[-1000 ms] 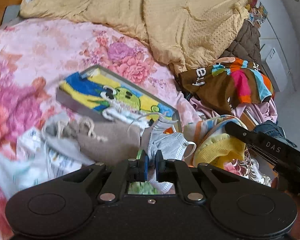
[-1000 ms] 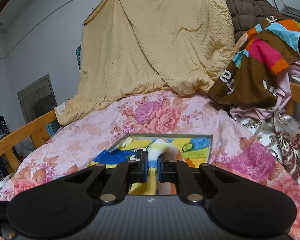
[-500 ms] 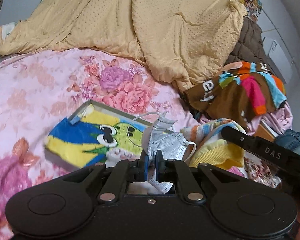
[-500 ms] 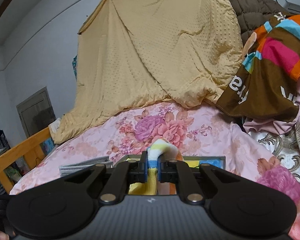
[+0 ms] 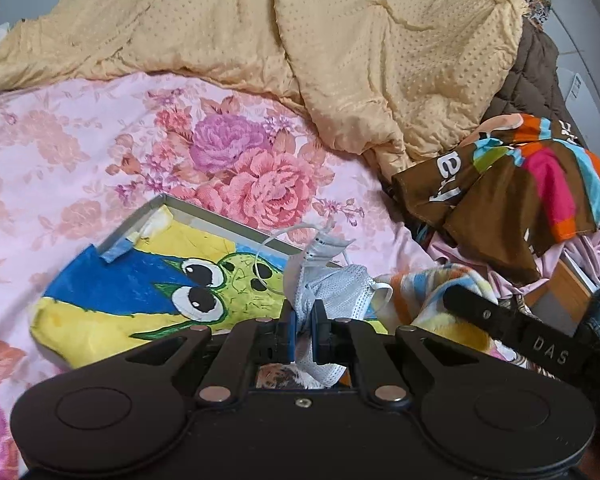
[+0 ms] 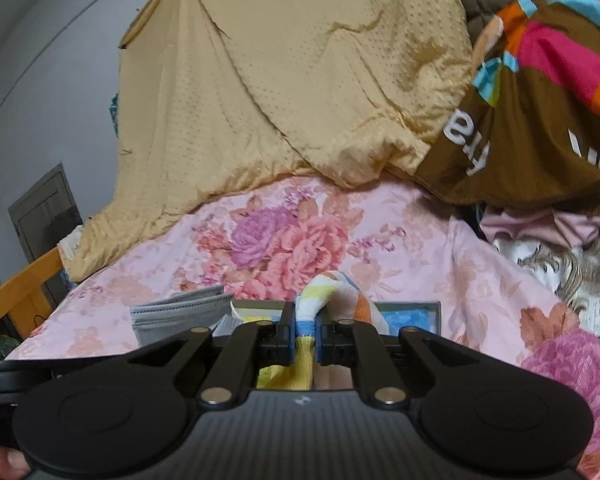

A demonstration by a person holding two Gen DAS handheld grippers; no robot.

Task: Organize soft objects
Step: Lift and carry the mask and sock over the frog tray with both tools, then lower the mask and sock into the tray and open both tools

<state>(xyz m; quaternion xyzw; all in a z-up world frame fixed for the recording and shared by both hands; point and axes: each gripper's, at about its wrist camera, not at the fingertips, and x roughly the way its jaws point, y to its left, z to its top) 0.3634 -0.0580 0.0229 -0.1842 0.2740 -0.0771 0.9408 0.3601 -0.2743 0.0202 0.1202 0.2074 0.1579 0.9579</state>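
Note:
My left gripper (image 5: 304, 312) is shut on a grey-white face mask (image 5: 332, 284), whose ear loops dangle over a shallow tray (image 5: 220, 222) lined with a yellow and blue cartoon cloth (image 5: 140, 296). My right gripper (image 6: 304, 322) is shut on a striped yellow, white, blue and orange soft cloth (image 6: 336, 288), held just above the same tray (image 6: 416, 305). In the left wrist view that striped cloth (image 5: 424, 292) shows to the right, under the right gripper's black arm. In the right wrist view the mask (image 6: 180, 312) shows at the left.
The tray lies on a pink floral bedspread (image 5: 100, 140). A beige quilt (image 5: 320, 40) is heaped behind it. A brown multicoloured garment (image 5: 512, 192) and other clothes pile up on the right. A wooden bed rail (image 6: 16, 292) and a door (image 6: 44, 208) stand at the left.
Both grippers have carried their loads forward across the bed toward the tray. A beige pouch and a plastic bag seen a second ago have dropped out of the left wrist view. Both grips are unchanged.

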